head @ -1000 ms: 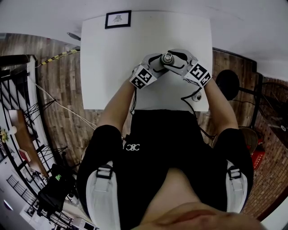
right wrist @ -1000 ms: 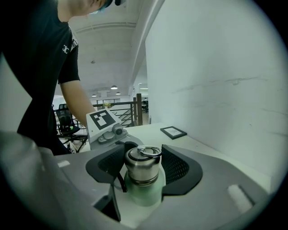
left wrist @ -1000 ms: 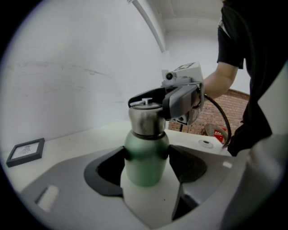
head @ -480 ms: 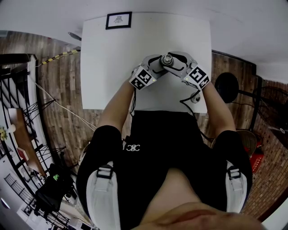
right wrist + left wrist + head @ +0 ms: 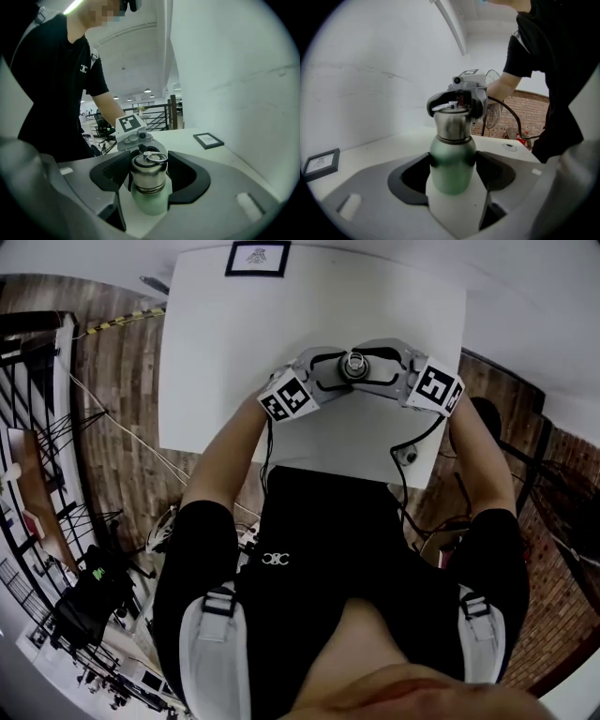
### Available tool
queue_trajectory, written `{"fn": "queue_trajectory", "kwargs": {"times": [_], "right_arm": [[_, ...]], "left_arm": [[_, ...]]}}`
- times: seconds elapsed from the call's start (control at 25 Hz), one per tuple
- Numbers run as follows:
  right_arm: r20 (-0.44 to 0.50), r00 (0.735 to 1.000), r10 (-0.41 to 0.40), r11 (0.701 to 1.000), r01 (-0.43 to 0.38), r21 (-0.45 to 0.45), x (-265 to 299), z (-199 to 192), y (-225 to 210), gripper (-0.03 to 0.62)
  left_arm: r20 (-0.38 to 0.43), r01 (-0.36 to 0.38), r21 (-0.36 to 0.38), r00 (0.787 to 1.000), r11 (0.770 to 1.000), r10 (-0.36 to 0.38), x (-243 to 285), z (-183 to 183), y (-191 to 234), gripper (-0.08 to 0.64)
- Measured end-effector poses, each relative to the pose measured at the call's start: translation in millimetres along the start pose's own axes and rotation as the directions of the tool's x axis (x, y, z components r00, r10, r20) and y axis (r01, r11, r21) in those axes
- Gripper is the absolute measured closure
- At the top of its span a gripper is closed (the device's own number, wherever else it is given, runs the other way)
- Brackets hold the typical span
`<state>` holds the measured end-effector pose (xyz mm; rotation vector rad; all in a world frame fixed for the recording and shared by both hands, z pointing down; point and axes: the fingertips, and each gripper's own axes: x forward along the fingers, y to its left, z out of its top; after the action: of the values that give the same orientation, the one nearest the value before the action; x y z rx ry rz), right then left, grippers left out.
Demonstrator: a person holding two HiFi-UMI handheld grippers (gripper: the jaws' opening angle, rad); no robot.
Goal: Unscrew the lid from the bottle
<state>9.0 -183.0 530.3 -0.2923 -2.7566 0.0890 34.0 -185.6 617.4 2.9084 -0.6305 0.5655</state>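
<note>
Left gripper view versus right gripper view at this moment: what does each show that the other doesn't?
Only the left gripper view: the left hand-held gripper clamped on the green body of the bottle, with a brick wall behind. Only the right gripper view: the right hand-held gripper closed on the steel lid with its ring, and a railing behind. Both: the bottle upright on the white table, and the framed picture.

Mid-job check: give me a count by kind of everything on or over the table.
bottle: 1
lid: 1
grippers: 2, left gripper and right gripper
picture frame: 1
small round object: 1
Total: 6
</note>
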Motion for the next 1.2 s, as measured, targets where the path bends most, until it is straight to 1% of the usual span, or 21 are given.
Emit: {"fn": "queue_trajectory", "kwargs": {"times": [0.16,0.24,0.32,0.4,0.48,0.64,0.76,0.84,0.88,0.96,1.04,1.08,1.12,1.2], "right_arm": [[0.021,0.99,0.136,0.991,-0.136,-0.001,2.5,10.2,2.1,0.337],[0.051,0.984,0.169,0.986,-0.169,-0.005,1.2,18.1,-2.8,0.337],[0.083,0.982,0.172,0.985,-0.172,-0.01,-3.2,30.0,-9.6,0.337],[0.115,0.981,0.155,0.988,-0.154,-0.01,-7.5,42.4,-13.0,0.337],[0.142,0.983,0.119,0.993,-0.119,-0.011,-9.2,48.7,-15.4,0.337],[0.184,0.983,0.001,1.0,-0.005,0.023,-9.9,50.3,-17.2,0.337],[0.217,0.97,-0.109,0.994,0.099,0.057,-16.0,60.3,-18.5,0.337],[0.241,0.95,-0.199,0.98,0.187,0.07,-26.1,68.0,-19.7,0.337],[0.253,0.935,-0.247,0.969,0.236,0.074,-32.1,71.6,-20.0,0.337],[0.276,0.897,-0.344,0.939,0.334,0.087,-44.6,77.5,-20.1,0.337],[0.292,0.854,-0.43,0.902,0.42,0.103,-55.4,82.4,-18.1,0.337],[0.297,0.831,-0.47,0.882,0.459,0.109,-60.4,84.7,-15.5,0.337],[0.301,0.806,-0.509,0.859,0.499,0.116,-65.5,87.4,-12.2,0.337],[0.31,0.744,-0.592,0.802,0.581,0.139,-76.8,93.1,-5.2,0.337]], "left_arm": [[0.004,0.023,0.016,1.0,1.0,-0.023,-0.7,1.2,-0.6,0.198],[0.009,0.032,0.022,0.999,0.999,-0.033,1.9,1.9,0.1,0.198],[0.017,0.034,0.028,0.999,0.999,-0.034,4.1,7.0,0.7,0.198],[0.022,0.024,0.03,0.999,0.999,-0.025,4.4,12.5,-0.6,0.196],[0.018,0.007,0.018,1.0,1.0,-0.007,5.2,12.6,-1.0,0.196],[0.015,-0.06,-0.022,0.998,0.998,0.06,1.8,5.3,0.2,0.193],[0.048,-0.122,-0.055,0.991,0.991,0.125,-12.7,12.6,8.6,0.193],[0.065,-0.156,-0.073,0.985,0.985,0.161,-22.3,20.7,12.1,0.193],[0.073,-0.172,-0.081,0.981,0.982,0.177,-27.0,25.0,12.7,0.194],[0.095,-0.197,-0.1,0.974,0.975,0.207,-37.1,34.4,12.6,0.196],[0.116,-0.223,-0.115,0.965,0.968,0.236,-48.0,44.6,11.5,0.215],[0.125,-0.242,-0.119,0.958,0.963,0.257,-54.4,50.2,10.8,0.233],[0.134,-0.27,-0.125,0.949,0.955,0.286,-62.0,56.6,10.6,0.272],[0.156,-0.343,-0.142,0.918,0.928,0.364,-80.7,71.0,12.3,0.37]]}}
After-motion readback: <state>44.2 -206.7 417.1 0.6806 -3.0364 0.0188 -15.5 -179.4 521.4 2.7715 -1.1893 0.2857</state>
